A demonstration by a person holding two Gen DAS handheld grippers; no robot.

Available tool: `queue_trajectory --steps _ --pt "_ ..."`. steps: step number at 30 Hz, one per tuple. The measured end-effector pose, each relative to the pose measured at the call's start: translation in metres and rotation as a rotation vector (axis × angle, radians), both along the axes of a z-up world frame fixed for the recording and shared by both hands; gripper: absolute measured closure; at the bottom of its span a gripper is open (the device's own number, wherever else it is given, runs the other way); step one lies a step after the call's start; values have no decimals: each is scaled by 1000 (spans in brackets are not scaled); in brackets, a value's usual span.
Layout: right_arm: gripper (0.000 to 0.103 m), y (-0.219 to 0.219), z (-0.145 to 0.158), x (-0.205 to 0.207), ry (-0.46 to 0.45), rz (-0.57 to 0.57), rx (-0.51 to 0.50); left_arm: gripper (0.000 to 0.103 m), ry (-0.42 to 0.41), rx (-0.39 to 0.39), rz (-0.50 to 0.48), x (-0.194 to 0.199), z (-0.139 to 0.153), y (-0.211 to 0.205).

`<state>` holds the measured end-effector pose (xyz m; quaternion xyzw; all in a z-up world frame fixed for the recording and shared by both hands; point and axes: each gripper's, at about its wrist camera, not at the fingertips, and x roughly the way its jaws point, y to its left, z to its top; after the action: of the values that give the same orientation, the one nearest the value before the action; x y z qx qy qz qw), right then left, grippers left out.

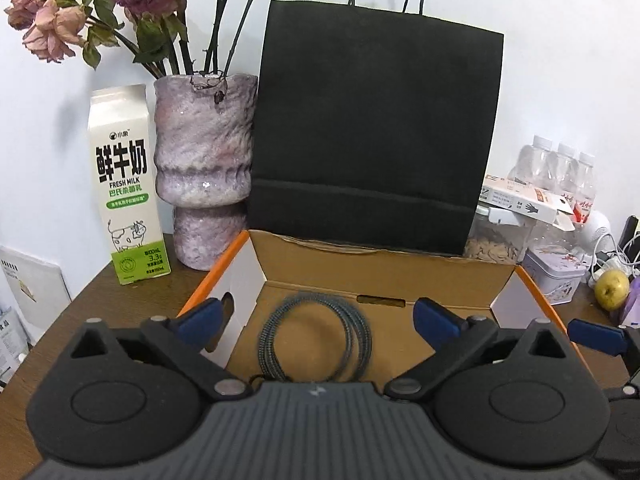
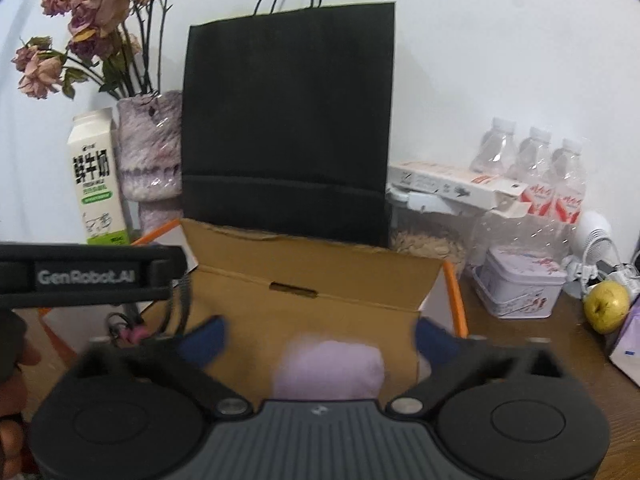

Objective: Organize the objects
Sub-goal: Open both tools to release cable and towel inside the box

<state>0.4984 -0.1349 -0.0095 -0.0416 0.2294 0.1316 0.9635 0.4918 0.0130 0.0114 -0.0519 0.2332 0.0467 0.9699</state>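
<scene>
Only our left view shows the coiled cable (image 1: 316, 336) lying in the box (image 1: 376, 276), frame centre; our right view shows a blurred lilac bundle (image 2: 330, 368) instead. Both grippers (image 1: 318, 316) (image 2: 320, 338) gape wide, empty, tilted down.

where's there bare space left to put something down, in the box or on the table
Inside the cardboard box, the floor right of the coiled cable looks bare in the left view. The table between milk carton and box is free. Right of the box, it is crowded.

Box (image 1: 384, 276) open above; black bag (image 1: 376, 120) blocks behind
</scene>
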Motion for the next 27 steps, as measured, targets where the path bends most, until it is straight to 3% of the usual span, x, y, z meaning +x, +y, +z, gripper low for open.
queue_trajectory --steps 14,27 --pt "0 -4 9 -6 15 -6 11 0 -13 -21 -4 -11 11 1" --pt "0 -13 35 -39 -27 11 30 0 -50 -53 -5 -48 34 6"
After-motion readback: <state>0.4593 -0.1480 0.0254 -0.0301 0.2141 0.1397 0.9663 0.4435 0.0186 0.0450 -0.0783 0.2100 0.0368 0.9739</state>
